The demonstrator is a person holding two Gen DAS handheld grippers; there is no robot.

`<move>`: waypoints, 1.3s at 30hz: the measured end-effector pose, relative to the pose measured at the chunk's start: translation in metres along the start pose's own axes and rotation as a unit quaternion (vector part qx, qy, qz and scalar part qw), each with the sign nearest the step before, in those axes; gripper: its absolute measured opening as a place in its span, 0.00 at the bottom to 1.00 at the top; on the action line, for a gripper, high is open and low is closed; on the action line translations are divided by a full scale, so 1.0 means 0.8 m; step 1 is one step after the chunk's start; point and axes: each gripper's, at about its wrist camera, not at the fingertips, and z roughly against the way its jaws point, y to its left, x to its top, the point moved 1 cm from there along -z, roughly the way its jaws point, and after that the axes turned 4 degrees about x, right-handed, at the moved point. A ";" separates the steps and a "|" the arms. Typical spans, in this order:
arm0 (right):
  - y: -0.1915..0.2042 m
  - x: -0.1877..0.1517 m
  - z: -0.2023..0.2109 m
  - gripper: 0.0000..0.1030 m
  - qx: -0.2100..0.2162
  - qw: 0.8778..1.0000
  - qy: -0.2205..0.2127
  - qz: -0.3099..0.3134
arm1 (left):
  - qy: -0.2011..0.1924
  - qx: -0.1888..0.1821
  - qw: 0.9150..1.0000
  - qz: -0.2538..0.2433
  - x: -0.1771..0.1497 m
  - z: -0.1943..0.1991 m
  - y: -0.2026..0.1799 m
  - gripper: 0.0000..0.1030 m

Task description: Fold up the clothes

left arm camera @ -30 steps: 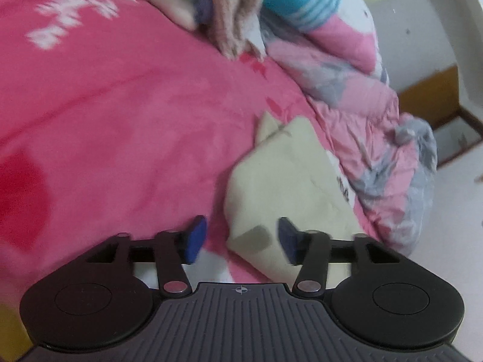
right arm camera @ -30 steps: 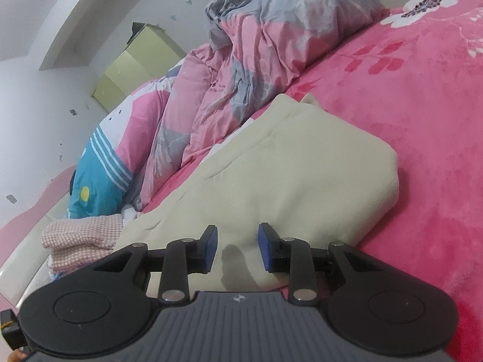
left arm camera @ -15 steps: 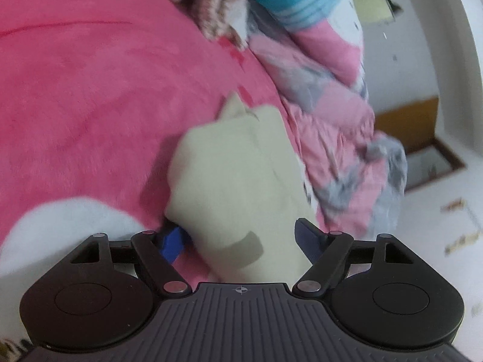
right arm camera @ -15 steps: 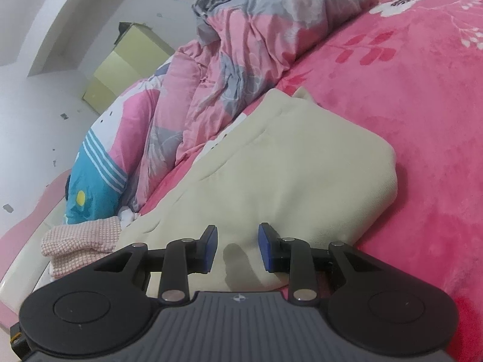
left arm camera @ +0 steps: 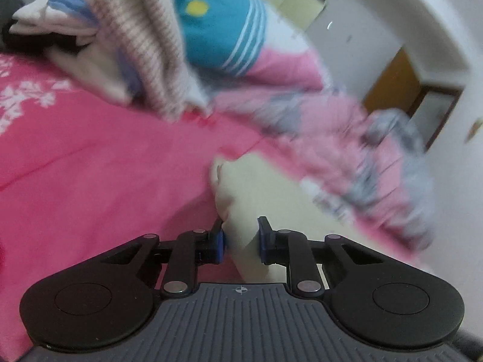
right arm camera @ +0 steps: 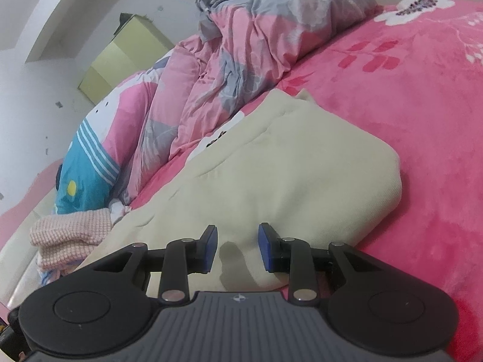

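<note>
The bed (right arm camera: 422, 120) is covered with a bright pink blanket that has white and red flower prints. On it, used here as the landmark, lies one cream garment (right arm camera: 286, 175), folded into a thick flat pad. Behind the garment a crumpled pink and grey quilt (right arm camera: 256, 45) is piled along the far side of the bed. Beside the quilt, further from the garment, lies one pillow (right arm camera: 87, 169) in blue, white and pink with a yellow dot. Near the pillow there is a stack of folded clothes (left arm camera: 126, 45); its exact number I cannot tell because the left view is blurred. One pink knitted piece (right arm camera: 72, 235) of it shows in the right view. The walls are white, a pale yellow cabinet (right arm camera: 123, 57) stands behind the bed, and an orange-brown door (left arm camera: 392, 84) shows in the left view.

The left claw (left arm camera: 240, 239) points slightly downward at the near corner of the garment. Its jaws are closing, the cream cloth is between them and the blue pads already press it from both sides.

The right claw (right arm camera: 237, 249) also points slightly downward over the near edge of the garment. Its jaws stand a little apart, released, with the cloth lying under them and not pinched.
</note>
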 end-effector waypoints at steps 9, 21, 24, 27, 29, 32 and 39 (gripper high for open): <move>0.030 -0.007 -0.005 0.42 -0.036 0.996 0.007 0.076 | -0.031 0.019 0.999 0.027 0.028 0.032 0.040 0.42; 0.102 -0.064 -0.041 0.99 -0.112 0.958 0.017 0.263 | 0.009 -0.026 0.972 -0.233 0.005 -0.023 -0.073 0.49; 0.108 -0.064 -0.038 1.00 -0.121 0.954 0.019 0.275 | 0.022 0.004 0.975 -0.220 -0.003 -0.044 -0.062 0.50; 0.122 -0.054 -0.029 0.99 -0.132 0.950 0.004 0.283 | 0.020 0.000 0.978 -0.209 -0.001 -0.048 -0.057 0.51; 0.134 -0.048 -0.024 1.00 -0.138 0.944 -0.023 0.300 | 0.016 0.002 0.977 -0.211 -0.004 -0.048 -0.058 0.53; 0.135 -0.052 -0.045 1.00 -0.148 0.936 -0.019 0.318 | 0.011 0.004 0.978 -0.209 -0.009 -0.044 -0.056 0.55; 0.122 -0.067 -0.075 1.00 -0.181 0.934 0.012 0.307 | 0.011 0.004 0.979 -0.205 -0.009 -0.042 -0.052 0.57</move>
